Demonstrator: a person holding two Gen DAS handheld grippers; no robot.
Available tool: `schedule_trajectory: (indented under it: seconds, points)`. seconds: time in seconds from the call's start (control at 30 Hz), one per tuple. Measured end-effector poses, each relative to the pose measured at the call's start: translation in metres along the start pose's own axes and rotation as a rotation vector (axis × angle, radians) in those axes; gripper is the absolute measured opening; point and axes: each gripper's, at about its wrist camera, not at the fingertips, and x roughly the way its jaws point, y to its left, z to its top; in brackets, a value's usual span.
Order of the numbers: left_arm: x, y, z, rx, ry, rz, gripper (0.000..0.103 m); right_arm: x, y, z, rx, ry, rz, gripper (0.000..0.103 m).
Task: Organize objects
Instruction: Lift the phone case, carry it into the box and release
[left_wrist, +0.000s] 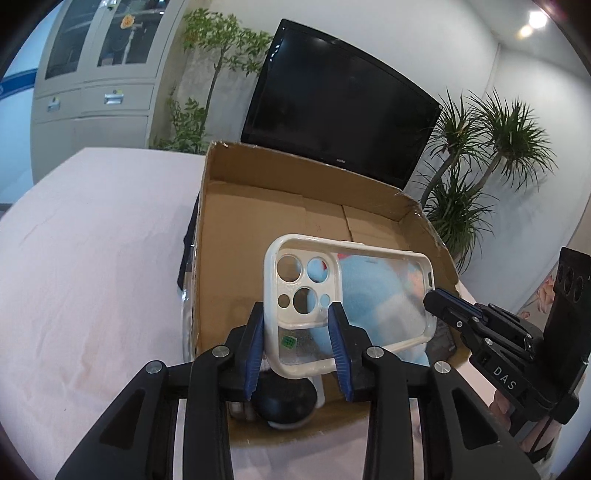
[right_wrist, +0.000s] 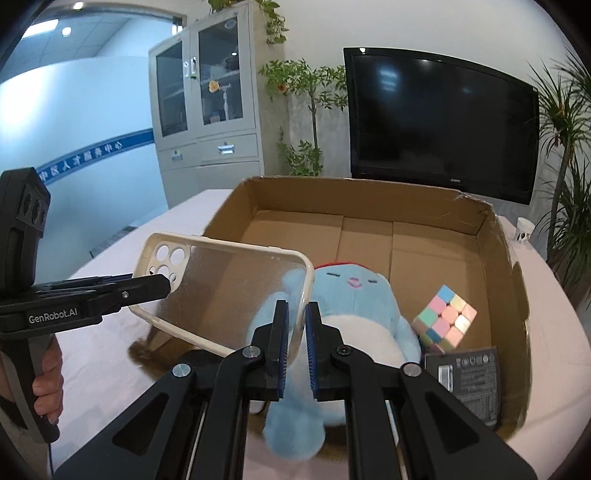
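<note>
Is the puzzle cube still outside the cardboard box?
No, the pastel cube sits inside the cardboard box, right of the blue plush.

Both grippers are raised and face each other. The left gripper (left_wrist: 299, 332) has its blue-padded fingers (left_wrist: 255, 354) pressed on the two long sides of the phone case (left_wrist: 354, 295). The right gripper (right_wrist: 295, 325) pinches the case's opposite end, jaws nearly together, seemingly touching it. A bare hand (right_wrist: 44, 384) grips the left handle.
</note>
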Motion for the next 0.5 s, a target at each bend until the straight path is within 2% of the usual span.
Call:
schedule_trajectory:
  seconds: [0.17,0.27,0.33,0.43,0.5]
  points:
    - [0.023,0.016,0.004,-0.016,0.031,0.025,0.030,0.027,-0.001,0.004,-0.003,0.034,0.008,0.008]
    - [0.040,0.024,0.003,-0.005,0.063,0.082,0.033,0.048,0.003,0.002,-0.008,0.067,0.015,0.010]
    - [0.055,0.022,-0.004,0.045,0.111,0.167,0.036,0.057,0.008,-0.001,-0.032,0.095,0.008,0.010]
    - [0.053,0.013,-0.009,0.094,0.090,0.220,0.040,0.060,0.013,-0.005,-0.054,0.129,0.010,0.012]
    - [0.047,0.012,-0.008,0.084,0.073,0.209,0.047,0.053,0.010,-0.005,-0.041,0.136,0.020,0.017]
